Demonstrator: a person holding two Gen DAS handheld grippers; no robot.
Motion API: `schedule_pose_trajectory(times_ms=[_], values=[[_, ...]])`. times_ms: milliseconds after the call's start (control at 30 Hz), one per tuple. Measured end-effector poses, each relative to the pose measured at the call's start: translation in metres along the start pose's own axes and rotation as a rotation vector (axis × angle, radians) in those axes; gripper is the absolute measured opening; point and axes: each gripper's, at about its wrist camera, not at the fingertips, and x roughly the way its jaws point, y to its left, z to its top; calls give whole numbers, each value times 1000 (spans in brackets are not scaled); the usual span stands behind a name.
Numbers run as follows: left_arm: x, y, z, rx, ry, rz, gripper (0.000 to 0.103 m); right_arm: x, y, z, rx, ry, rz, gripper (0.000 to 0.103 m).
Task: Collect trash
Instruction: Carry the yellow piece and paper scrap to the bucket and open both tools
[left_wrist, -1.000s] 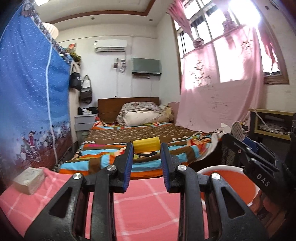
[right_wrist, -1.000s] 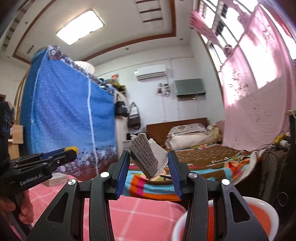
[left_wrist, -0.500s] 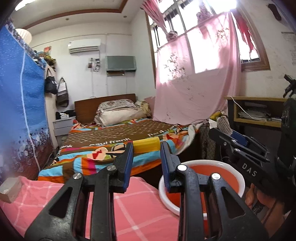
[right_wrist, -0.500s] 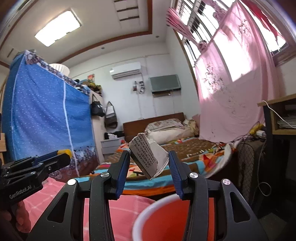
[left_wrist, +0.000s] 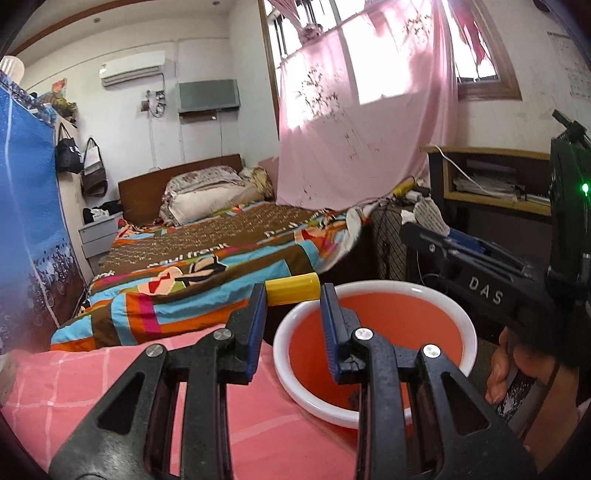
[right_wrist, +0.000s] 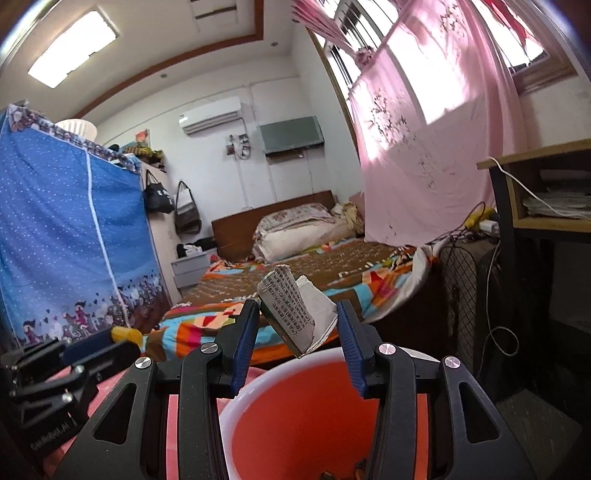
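My left gripper (left_wrist: 291, 299) is shut on a yellow cylinder (left_wrist: 292, 289), held across its fingertips just left of the rim of an orange bin with a white rim (left_wrist: 373, 350). My right gripper (right_wrist: 297, 325) is shut on a crumpled printed paper (right_wrist: 297, 317) and holds it above the bin (right_wrist: 295, 424). The right gripper also shows at the right of the left wrist view (left_wrist: 476, 266), over the bin's far side. The left gripper shows at the lower left of the right wrist view (right_wrist: 74, 354). Some small bits lie at the bin's bottom.
A pink checked cloth (left_wrist: 74, 387) covers the surface beside the bin. A bed with a colourful blanket (left_wrist: 207, 266) lies beyond. A blue fabric wardrobe (right_wrist: 66, 240) stands left; a wooden shelf (left_wrist: 491, 177) and a black fan grille (right_wrist: 465, 288) stand right.
Both grippers have swung right and forward, from over the pink cloth to the orange bin, each keeping its object. The bin has come fully into both views.
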Motion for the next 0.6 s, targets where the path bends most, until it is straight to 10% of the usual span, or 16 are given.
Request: schedule_pose_trajectory(times_ms=[600], values=[[36,-2,-9,-84,145,-81,32,17,-10,-8,23,106,-25,44]])
